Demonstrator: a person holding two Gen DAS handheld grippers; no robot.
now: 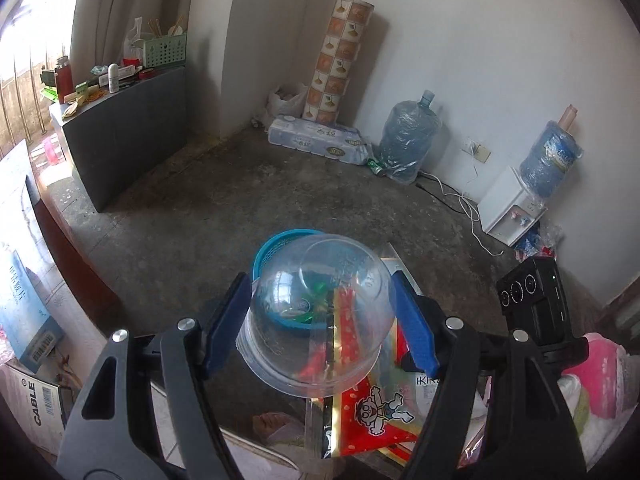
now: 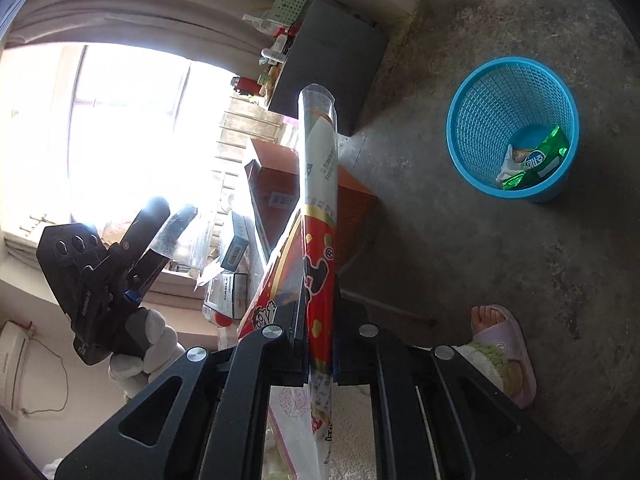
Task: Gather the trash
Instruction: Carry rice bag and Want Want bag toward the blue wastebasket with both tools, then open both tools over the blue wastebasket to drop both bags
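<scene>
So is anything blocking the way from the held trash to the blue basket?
Nothing visible. The clear plastic cup in the left gripper and the red snack wrapper in the right gripper face bare floor before the blue basket.

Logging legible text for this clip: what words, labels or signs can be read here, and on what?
"CABLE": on the cardboard box.
"®": on the red snack bag.
Chinese print on the red snack bag, the green wrapper in the bin, the tissue pack and the water jug's label: too small or blurred.
</scene>
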